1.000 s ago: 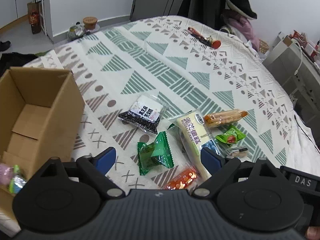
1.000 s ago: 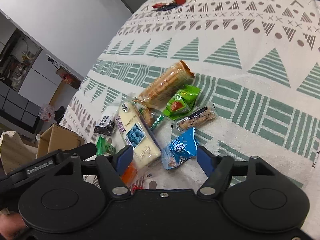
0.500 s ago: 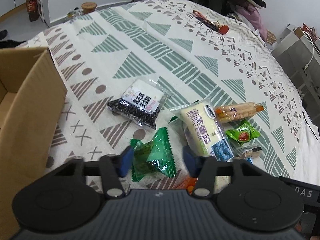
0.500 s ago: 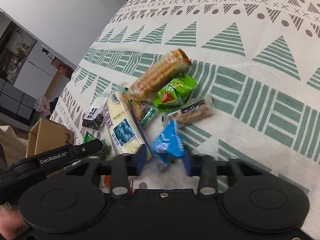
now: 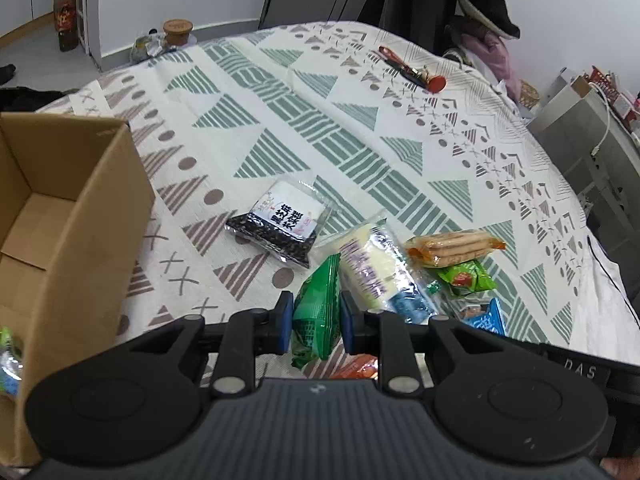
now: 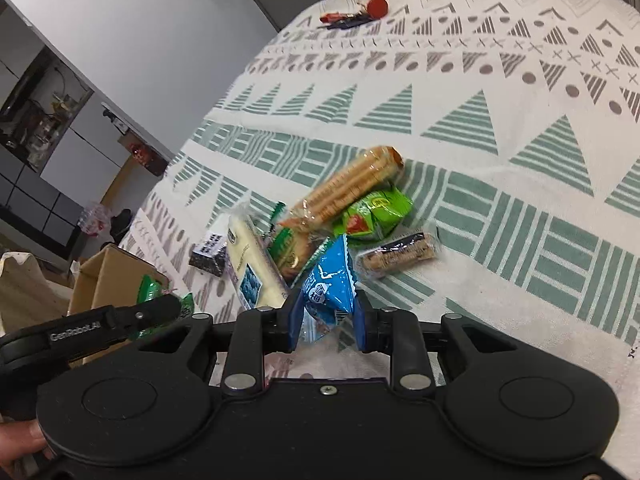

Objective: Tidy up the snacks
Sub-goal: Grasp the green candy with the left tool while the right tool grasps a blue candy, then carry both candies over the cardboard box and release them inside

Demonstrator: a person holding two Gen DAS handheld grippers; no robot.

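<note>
Left claw (image 5: 313,322) closing around green packet (image 5: 316,312)

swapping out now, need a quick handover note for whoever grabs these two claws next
Left claw: closing on the dark green packet, which is pinched between its pads.
Right claw: clamped on the blue packet.
Cardboard box sits open at the left of the patterned cloth; a couple of snacks show at its bottom corner.
Left on the cloth: black sesame pack, white cake bar, cracker sleeve, light green packet, nut bar, orange packet.
Next: probably carry both held packets to the box.
</note>
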